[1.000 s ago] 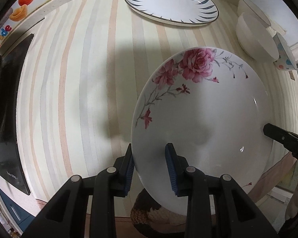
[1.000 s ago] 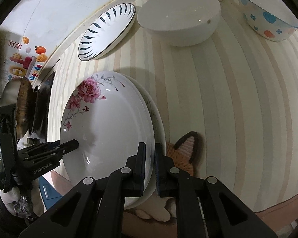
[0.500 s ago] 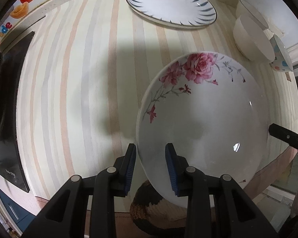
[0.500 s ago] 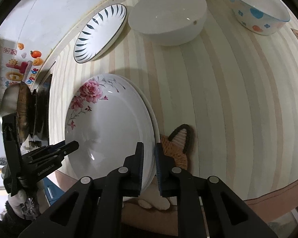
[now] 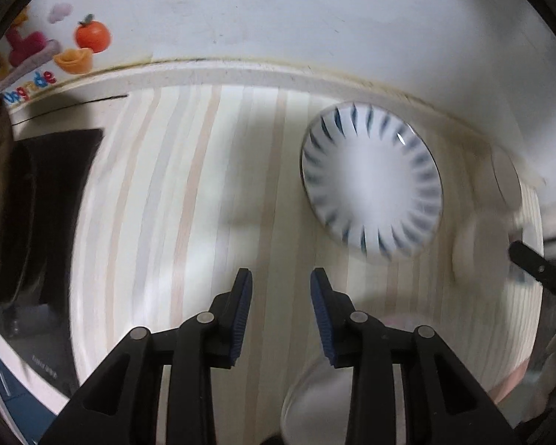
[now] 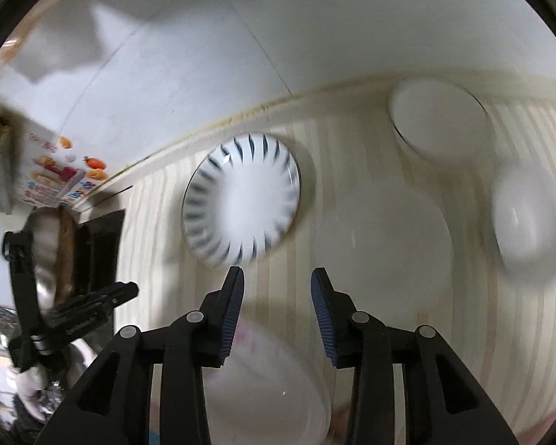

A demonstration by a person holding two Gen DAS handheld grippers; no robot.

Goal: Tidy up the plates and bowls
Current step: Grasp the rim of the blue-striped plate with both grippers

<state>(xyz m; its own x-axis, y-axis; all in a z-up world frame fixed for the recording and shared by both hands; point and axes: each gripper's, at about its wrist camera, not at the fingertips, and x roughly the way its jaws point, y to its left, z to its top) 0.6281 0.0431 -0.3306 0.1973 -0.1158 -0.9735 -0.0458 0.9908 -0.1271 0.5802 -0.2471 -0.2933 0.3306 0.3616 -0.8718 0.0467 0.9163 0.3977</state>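
A white plate with dark blue leaf marks [image 5: 370,185] lies on the striped counter near the back wall, ahead and right of my open, empty left gripper [image 5: 281,278]. It also shows in the right wrist view [image 6: 241,196], ahead and left of my open, empty right gripper [image 6: 277,277]. The flowered plate [image 6: 263,382] lies below the right gripper, blurred, and at the bottom of the left wrist view [image 5: 315,404]. Two white bowls [image 6: 439,122] [image 6: 530,226] and a larger one [image 6: 381,256] stand to the right.
A black cooktop [image 5: 48,230] with a pan [image 6: 52,256] is at the left. The wall [image 5: 278,18] with a fruit sticker [image 5: 89,37] runs behind the counter. The left gripper's tip [image 6: 92,304] shows at the left of the right wrist view.
Both grippers have let go of the flowered plate, opened wide, and swung up toward the back wall. The flowered plate now lies below them. Both views are motion-blurred.
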